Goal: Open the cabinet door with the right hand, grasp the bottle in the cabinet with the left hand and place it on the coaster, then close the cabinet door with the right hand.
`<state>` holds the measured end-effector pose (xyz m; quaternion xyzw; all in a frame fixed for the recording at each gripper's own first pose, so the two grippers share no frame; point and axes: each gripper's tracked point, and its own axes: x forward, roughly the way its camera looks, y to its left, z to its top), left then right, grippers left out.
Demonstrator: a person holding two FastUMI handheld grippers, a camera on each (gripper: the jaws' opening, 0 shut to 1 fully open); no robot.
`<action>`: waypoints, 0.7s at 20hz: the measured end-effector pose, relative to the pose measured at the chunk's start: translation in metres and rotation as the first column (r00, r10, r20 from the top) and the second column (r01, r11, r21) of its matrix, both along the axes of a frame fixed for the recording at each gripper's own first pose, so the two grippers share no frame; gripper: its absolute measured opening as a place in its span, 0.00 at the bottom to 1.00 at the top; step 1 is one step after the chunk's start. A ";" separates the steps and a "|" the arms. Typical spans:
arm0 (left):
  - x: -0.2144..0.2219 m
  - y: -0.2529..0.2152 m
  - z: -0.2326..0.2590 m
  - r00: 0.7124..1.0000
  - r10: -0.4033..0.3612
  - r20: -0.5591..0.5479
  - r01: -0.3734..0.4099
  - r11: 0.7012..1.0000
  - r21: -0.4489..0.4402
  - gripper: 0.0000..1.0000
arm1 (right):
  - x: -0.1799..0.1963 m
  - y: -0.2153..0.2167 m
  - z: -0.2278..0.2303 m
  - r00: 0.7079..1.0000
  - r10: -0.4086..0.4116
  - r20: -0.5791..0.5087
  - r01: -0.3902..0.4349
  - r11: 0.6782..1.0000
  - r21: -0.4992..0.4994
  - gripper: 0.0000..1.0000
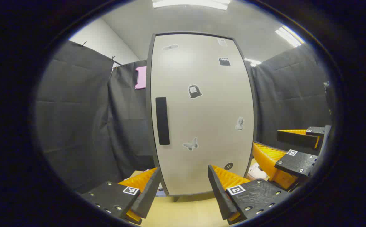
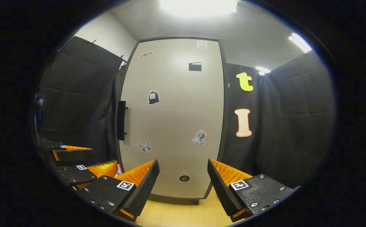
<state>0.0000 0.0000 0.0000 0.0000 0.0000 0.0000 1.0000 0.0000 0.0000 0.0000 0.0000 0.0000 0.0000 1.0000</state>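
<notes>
In the left gripper view, the left gripper (image 1: pixel 184 189) is at the bottom with its two fingers spread wide and nothing between them. Right in front stands the cabinet (image 1: pixel 202 110) with its cabinet door (image 1: pixel 208 126) shut, so the bottle inside cannot be seen. A dark handle (image 1: pixel 162 120) runs up and down near the left edge of the door. Small stickers (image 1: pixel 194 91) dot the door. The cabinet stands on a pale wood worktop (image 1: pixel 186 211). Far to the right, the right gripper (image 1: pixel 291 143) is in the air beside the cabinet, with its fingers apart.

In the right gripper view, the right gripper (image 2: pixel 183 186) is at the bottom, wide apart and holding nothing. The cabinet door (image 2: pixel 176 119) is shut in front of it, a little way off. The handle (image 2: pixel 121 120) sits on the door's left edge. At the far left, the left gripper (image 2: pixel 76 156) is near the cabinet's side, fingers apart. The worktop (image 2: pixel 183 214) is below.
</notes>
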 end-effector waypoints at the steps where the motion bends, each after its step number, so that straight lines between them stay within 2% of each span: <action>1: -0.001 0.002 0.000 1.000 0.005 0.004 -0.005 1.000 -0.005 0.85 | 0.001 -0.002 0.000 1.000 0.006 -0.001 -0.006 1.000 0.014 0.95; 10: -0.013 0.016 -0.006 1.000 0.028 0.007 -0.028 0.999 -0.021 0.86 | 0.009 -0.001 -0.019 0.998 0.015 -0.054 -0.014 1.000 0.012 0.95; 14: -0.017 0.023 -0.006 0.999 0.043 0.014 -0.042 0.999 -0.018 0.86 | 0.005 0.000 -0.017 0.999 0.015 -0.041 -0.014 1.000 0.013 0.95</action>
